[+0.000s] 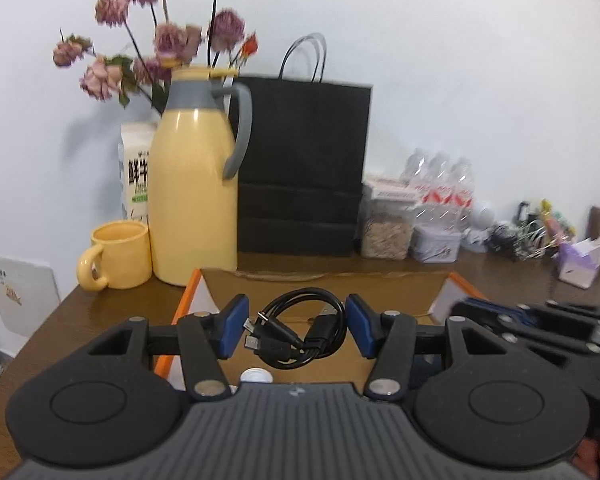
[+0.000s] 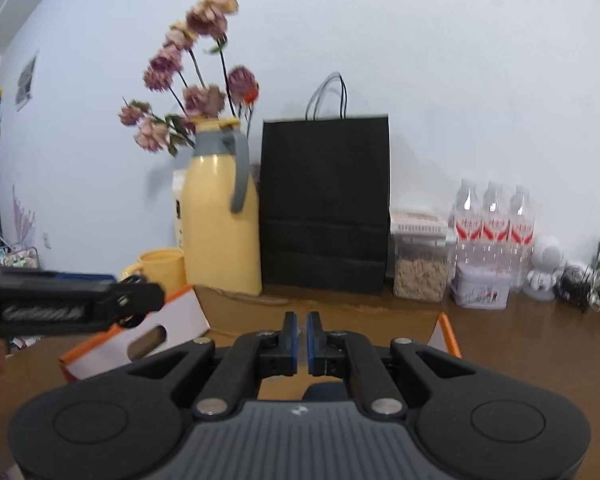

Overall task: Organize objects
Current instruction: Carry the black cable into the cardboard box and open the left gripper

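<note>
A coiled black USB cable [image 1: 300, 332] hangs between the blue pads of my left gripper [image 1: 296, 320], which is shut on it above an open cardboard box [image 1: 220, 280] with orange and white flaps. A white cap [image 1: 256, 376] shows inside the box below the cable. My right gripper [image 2: 302, 328] is shut with nothing between its pads, over the same box [image 2: 172, 320]. In the left wrist view the right gripper [image 1: 480, 312] appears blurred at the right. In the right wrist view the left gripper [image 2: 140, 300] reaches in from the left.
Behind the box stand a yellow jug [image 1: 192, 184] with dried flowers, a yellow mug [image 1: 118, 256], a milk carton [image 1: 134, 168] and a black paper bag [image 1: 304, 160]. Along the wall to the right are a cereal jar [image 2: 420, 272], water bottles [image 2: 494, 220], a tin [image 2: 480, 288] and tangled cables [image 2: 592, 284].
</note>
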Motion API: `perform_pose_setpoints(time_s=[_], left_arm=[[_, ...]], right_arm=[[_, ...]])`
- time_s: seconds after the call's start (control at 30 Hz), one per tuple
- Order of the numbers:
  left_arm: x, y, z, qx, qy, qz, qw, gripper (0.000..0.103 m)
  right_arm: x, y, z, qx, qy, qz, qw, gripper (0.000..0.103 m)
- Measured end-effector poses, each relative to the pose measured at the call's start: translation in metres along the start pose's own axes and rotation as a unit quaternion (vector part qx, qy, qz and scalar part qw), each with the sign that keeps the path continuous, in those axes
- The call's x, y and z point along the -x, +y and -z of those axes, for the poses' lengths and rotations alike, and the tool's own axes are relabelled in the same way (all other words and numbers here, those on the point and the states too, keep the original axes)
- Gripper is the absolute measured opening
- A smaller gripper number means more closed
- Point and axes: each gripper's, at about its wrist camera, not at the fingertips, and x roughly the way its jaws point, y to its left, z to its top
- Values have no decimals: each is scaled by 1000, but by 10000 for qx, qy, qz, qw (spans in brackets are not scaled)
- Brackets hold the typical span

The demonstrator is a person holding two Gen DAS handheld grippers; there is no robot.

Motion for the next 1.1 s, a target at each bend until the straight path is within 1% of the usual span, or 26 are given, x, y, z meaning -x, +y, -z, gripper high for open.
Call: perform_pose_setpoints(time_s=[0.1, 0.17, 0.3, 0.37, 0.4, 0.43, 0.47, 0.5, 0.53, 0.57, 0.6, 0.63, 0.67, 0.7, 0.93, 1.1], left_arm=[[-20, 3, 7, -67, 214, -95, 9997, 55], [-25, 6, 11, -69, 317, -75, 9994, 55], [-26, 7, 14, -59, 313, -77, 9995, 55], [-25, 7, 15, -27, 283, -70, 9996, 57], [-24, 8, 16, 0, 255, -103, 9996, 60], [-22, 8, 16, 17, 222, -127, 9997, 71], [-20, 9, 16, 39, 171, -140, 9997, 82], [-18, 10, 15, 70, 90, -132, 9998, 86], [-15, 11, 15, 106, -3, -119, 9999, 98], [-14, 12, 15, 138, -77, -124, 9998, 103], [-11, 13, 15, 173, -168, -143, 9996, 103], [-11, 13, 15, 194, -197, -145, 9995, 103], [-10, 14, 14, 212, -200, -129, 9995, 103], [-10, 14, 14, 221, -202, -118, 9995, 103], [-5, 13, 14, 200, -304, -166, 9992, 103], [-1, 12, 15, 182, -417, -82, 9989, 103]], right_arm=[[-9, -5, 6, -51, 173, -13, 9998, 4], [-12, -6, 9, -41, 234, 14, 9997, 4], [-15, -5, 14, -17, 355, 75, 9993, 4], [-16, -6, 15, -18, 388, 117, 9992, 5], [-16, -7, 16, -18, 396, 143, 9991, 6], [-17, -7, 17, -15, 397, 181, 9990, 11], [-16, -7, 17, -14, 401, 212, 9990, 13], [-16, -7, 18, -11, 413, 240, 9989, 14], [-16, -7, 18, -18, 423, 249, 9988, 20], [-16, -8, 19, -35, 419, 261, 9988, 27], [-16, -8, 19, -53, 404, 306, 9987, 52], [-16, -9, 20, -64, 388, 364, 9986, 86], [-16, -9, 20, -66, 353, 406, 9985, 99], [-15, -10, 20, -73, 317, 424, 9986, 103], [-13, -11, 20, -115, 308, 467, 9984, 103], [-9, -13, 19, -146, 214, 499, 9984, 103]])
